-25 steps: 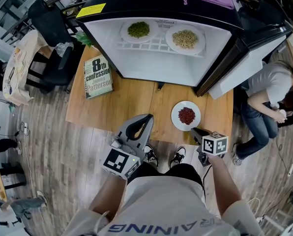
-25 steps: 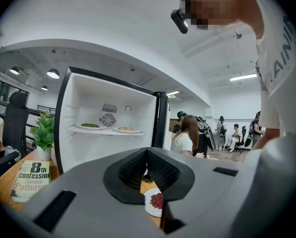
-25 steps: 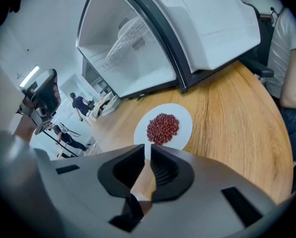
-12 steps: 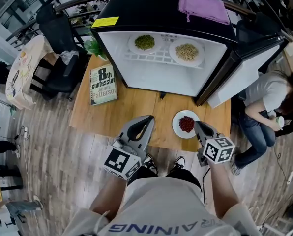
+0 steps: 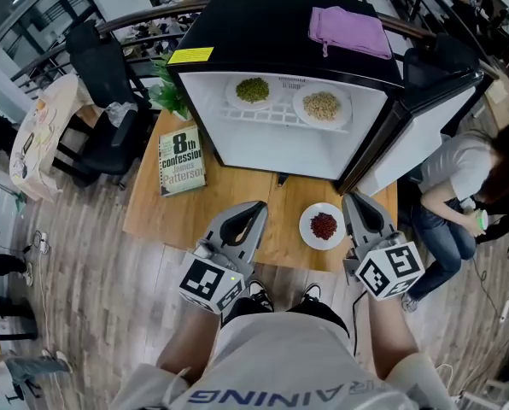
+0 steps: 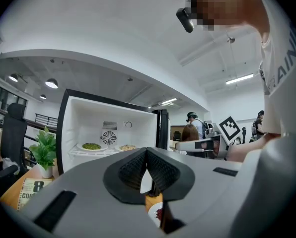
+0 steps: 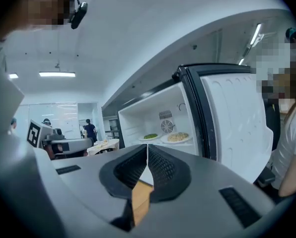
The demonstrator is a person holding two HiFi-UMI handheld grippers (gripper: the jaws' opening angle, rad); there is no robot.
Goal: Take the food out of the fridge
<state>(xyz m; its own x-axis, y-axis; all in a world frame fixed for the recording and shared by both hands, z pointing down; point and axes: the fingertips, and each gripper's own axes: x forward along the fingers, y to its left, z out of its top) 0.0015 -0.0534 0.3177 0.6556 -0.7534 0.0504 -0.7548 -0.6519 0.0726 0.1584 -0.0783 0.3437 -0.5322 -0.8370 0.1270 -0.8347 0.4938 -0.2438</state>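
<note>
**A:** So, what remains inside the fridge (image 5: 272, 148)?

**B:** Two plates on its wire shelf (image 5: 276, 114). The plate of green beans (image 5: 253, 90) is toward the left end and the plate of pale grains (image 5: 322, 105) toward the right. The plate of red beans (image 5: 323, 225) sits near the desk's (image 5: 229, 196) front edge, toward the right corner.

**A:** Which hand is closer?

**B:** The right gripper (image 5: 355, 202) is nearer the grains, which lie ahead of it and slightly left. The left gripper (image 5: 256, 207) faces the green beans. Both point level at the fridge, with jaws pressed together and empty. I'd judge they must spread first.
</note>
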